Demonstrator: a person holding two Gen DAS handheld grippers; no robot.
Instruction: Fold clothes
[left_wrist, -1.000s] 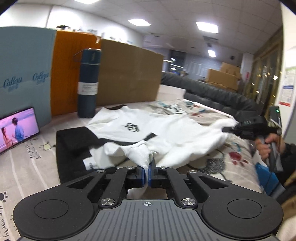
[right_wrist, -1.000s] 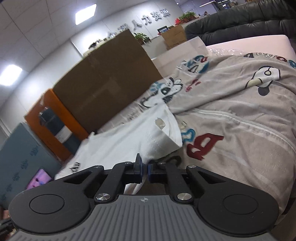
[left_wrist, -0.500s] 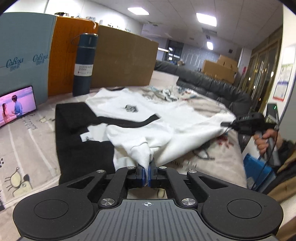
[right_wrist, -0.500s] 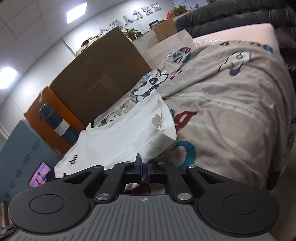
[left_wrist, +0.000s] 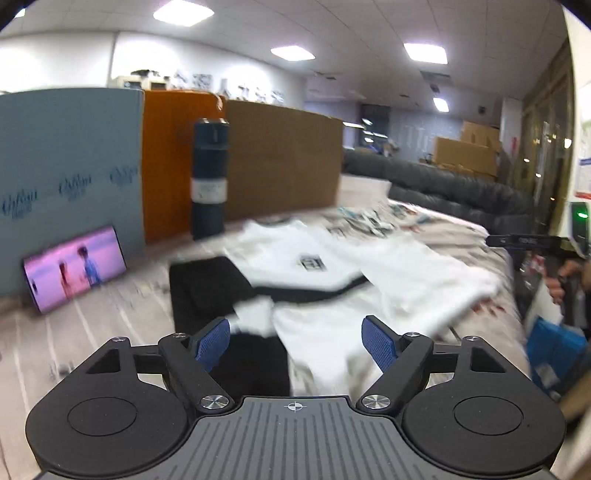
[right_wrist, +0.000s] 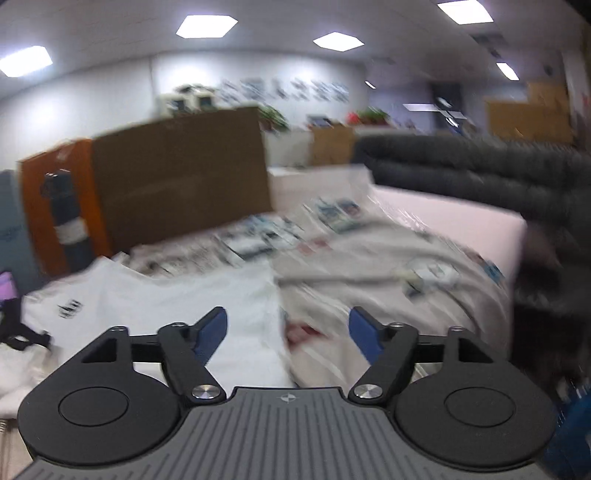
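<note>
A white T-shirt (left_wrist: 332, 280) with a small black chest logo and black trim lies on the patterned bedsheet (left_wrist: 443, 229), partly over a black garment (left_wrist: 207, 291). My left gripper (left_wrist: 295, 341) is open just above the shirt's near edge, holding nothing. The right wrist view shows the same white shirt (right_wrist: 166, 299) at lower left. My right gripper (right_wrist: 288, 334) is open over the shirt's right edge and is empty. The right gripper (left_wrist: 524, 242) also appears at the far right of the left wrist view, held by a hand. Both views are blurred.
A dark blue flask (left_wrist: 208, 181) stands at the back by an orange board (left_wrist: 173, 158), a cardboard panel (left_wrist: 280, 158) and a blue-grey board (left_wrist: 66, 177). A phone (left_wrist: 74, 266) playing video leans at left. A dark sofa (right_wrist: 480, 173) lies beyond the bed.
Both grippers were shut on the white shirt's fabric; now both are open and the shirt lies released on the bed. Both cameras have swung, blurring the views.
</note>
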